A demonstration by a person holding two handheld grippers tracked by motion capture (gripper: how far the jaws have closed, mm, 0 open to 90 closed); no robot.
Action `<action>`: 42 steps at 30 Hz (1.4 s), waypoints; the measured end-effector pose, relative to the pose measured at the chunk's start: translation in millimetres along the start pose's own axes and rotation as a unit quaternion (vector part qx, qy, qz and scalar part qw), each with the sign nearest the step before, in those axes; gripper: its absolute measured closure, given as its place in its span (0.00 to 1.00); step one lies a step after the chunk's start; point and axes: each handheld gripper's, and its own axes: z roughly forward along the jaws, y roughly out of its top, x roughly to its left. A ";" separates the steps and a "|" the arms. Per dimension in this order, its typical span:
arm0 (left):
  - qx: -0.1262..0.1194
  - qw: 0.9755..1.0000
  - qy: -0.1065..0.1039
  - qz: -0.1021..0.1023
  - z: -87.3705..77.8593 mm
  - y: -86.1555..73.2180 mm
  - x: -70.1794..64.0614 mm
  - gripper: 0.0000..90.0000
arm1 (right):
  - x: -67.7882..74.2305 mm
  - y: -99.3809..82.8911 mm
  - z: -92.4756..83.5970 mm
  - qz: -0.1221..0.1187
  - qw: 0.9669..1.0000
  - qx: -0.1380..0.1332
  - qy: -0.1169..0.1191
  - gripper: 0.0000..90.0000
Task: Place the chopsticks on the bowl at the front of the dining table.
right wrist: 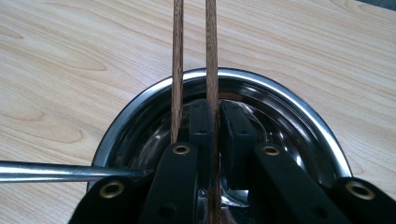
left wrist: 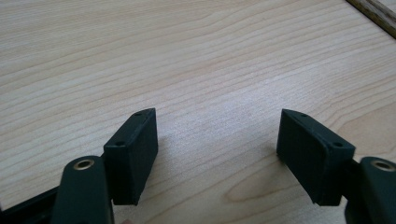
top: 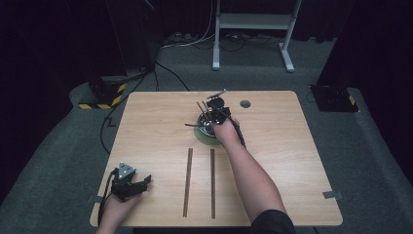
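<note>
A steel bowl (top: 205,127) (right wrist: 140,116) rests on a green mat (top: 206,139) at the middle of the wooden table (top: 282,146). My right gripper (top: 215,116) (right wrist: 218,116) reaches into the bowl and is shut on a wooden chopstick (right wrist: 211,56). A second chopstick (right wrist: 177,70) leans just left of the jaws, outside the grip. A metal handle (right wrist: 60,171) lies across the bowl's near-left rim. My left gripper (top: 141,183) (left wrist: 217,135) sits near the front left edge, open, with bare tabletop between its jaws.
Two more wooden chopsticks (top: 188,181) (top: 212,183) lie parallel near the front middle; one of them (left wrist: 373,14) crosses the corner of the left gripper view. A round hole (top: 245,104) is in the table behind the bowl. A white stand (top: 253,22) is beyond.
</note>
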 end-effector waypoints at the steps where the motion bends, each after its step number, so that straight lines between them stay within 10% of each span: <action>1: 0.000 1.000 0.000 0.000 0.0 0.0 0.0 0.33 | 0.0 0.1 0.1 0.001 1.000 0.000 0.001 0.93; 13: 0.001 1.000 0.000 0.000 -0.2 0.1 0.0 0.33 | 0.6 0.8 0.9 0.002 1.000 -0.001 0.004 0.92; 24: 0.001 1.000 -0.004 0.007 0.3 0.1 -0.8 0.33 | -5.3 -4.8 -23.6 0.001 1.000 -0.028 0.010 0.71; 35: 0.001 1.000 0.004 0.024 -4.7 -0.8 -3.9 0.46 | -30.7 -66.5 -80.3 -0.026 0.995 -0.090 0.034 0.59; 42: -0.029 0.999 -0.002 0.034 -16.5 28.1 -28.3 0.61 | -38.1 -107.9 -89.9 -0.049 0.992 -0.111 0.035 0.70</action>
